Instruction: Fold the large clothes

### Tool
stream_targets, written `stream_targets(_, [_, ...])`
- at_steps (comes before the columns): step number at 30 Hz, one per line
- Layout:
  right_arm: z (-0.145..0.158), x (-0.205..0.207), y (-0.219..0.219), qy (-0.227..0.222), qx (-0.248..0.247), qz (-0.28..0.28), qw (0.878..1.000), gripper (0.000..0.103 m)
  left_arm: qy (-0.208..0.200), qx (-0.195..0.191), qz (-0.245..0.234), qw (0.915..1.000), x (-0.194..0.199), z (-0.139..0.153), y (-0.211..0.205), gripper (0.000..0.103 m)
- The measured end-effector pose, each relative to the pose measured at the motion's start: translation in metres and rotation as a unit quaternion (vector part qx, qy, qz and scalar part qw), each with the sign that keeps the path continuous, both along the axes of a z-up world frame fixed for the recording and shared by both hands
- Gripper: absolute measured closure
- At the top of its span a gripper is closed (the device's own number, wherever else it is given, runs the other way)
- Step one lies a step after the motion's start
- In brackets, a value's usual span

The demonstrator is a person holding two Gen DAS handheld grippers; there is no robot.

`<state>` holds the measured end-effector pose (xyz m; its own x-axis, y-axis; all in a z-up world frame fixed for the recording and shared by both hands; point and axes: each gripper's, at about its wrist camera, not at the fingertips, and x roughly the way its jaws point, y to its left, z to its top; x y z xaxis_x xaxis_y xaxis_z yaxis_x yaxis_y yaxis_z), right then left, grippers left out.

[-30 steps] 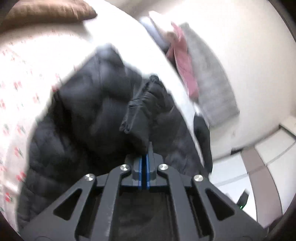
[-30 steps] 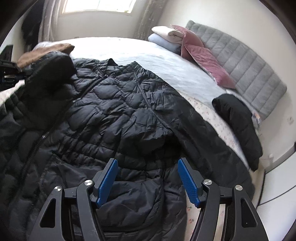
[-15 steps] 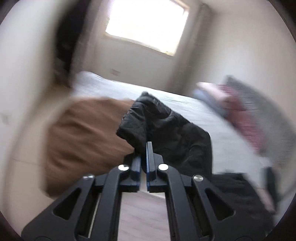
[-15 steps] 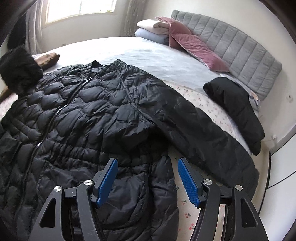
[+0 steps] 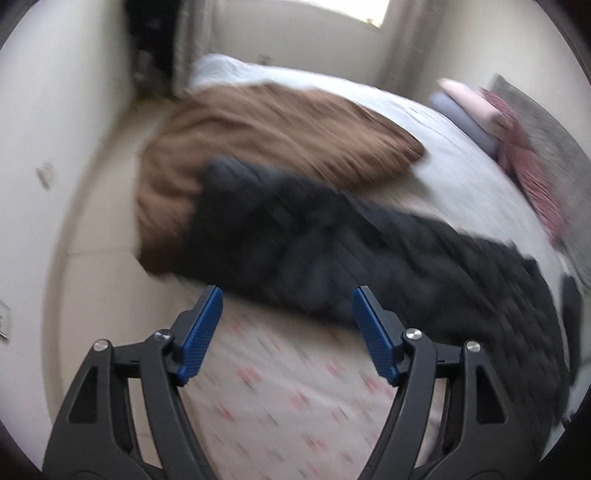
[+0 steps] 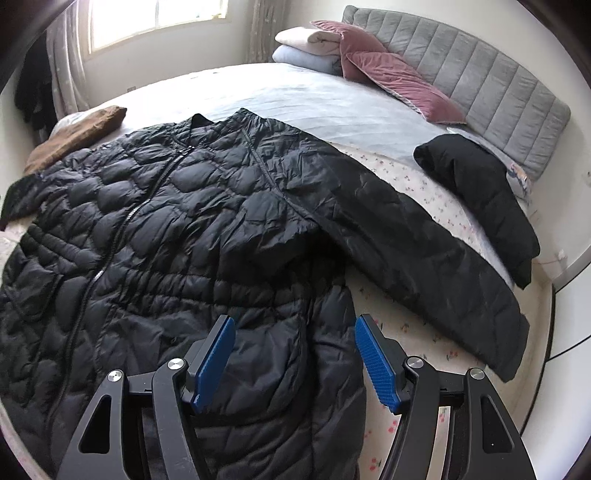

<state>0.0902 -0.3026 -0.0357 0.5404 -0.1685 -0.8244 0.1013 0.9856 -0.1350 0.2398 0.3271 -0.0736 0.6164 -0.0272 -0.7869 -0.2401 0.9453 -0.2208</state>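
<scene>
- Hovering over the lower front of the black puffer jacket (image 6: 192,229), the right claw (image 6: 293,362) stands spread, nothing between its blue pads; the hem panel lies under the gap, no contact visible.
- Left claw (image 5: 288,334) also spread. Its jaws have just been opening; nothing between them now, only floral sheet below. Judged: it has let go of the sleeve it carried so the sleeve lies out flat.
- Left-view pic is motion-blurred; detail past the claw is soft.
- Jacket lies face up on the bed (image 6: 332,92), zipped, collar toward the window end, hem toward the cameras. Body spread wide, prob. to give a flat base for folding.
- Jacket sleeve (image 6: 424,251) on the headboard side runs out diagonally over the floral sheet, away from the body, cuff near the bed's edge. Other sleeve (image 5: 295,240) stretches sideways, its cuff end overlapping the brown garment (image 5: 266,136).
- Judged stage: laying-out approx. done, no fold made yet. Next step likely bringing a sleeve in across the chest.
- Further back: a second black garment (image 6: 480,199) bundled beside the headboard, apart from the jacket; prob. waiting its turn.
- Far end: pink cushions (image 6: 391,74) and folded blankets (image 6: 306,46) against the grey headboard (image 6: 498,88), window (image 6: 155,14) beyond. All clear of the work area.
</scene>
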Motion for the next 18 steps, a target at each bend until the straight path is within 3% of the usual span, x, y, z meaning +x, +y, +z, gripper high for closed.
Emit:
stream_targets(7, [0.015, -0.043, -0.009, -0.005, 0.056, -0.012, 0.998, 0.026, 0.029, -0.052, -0.127, 0.9902, -0.05, -0.002, -0.075, 0.028])
stream_targets(14, [0.016, -0.099, -0.018, 0.006, 0.086, -0.016, 0.996, 0.024, 0.064, -0.06, -0.245, 0.9654, -0.105, -0.006, -0.13, 0.027])
stream_targets(18, [-0.005, -0.117, -0.029, 0.029, 0.101, -0.018, 0.994, 0.022, 0.098, -0.062, -0.288, 0.9506, -0.129, -0.026, -0.143, 0.027])
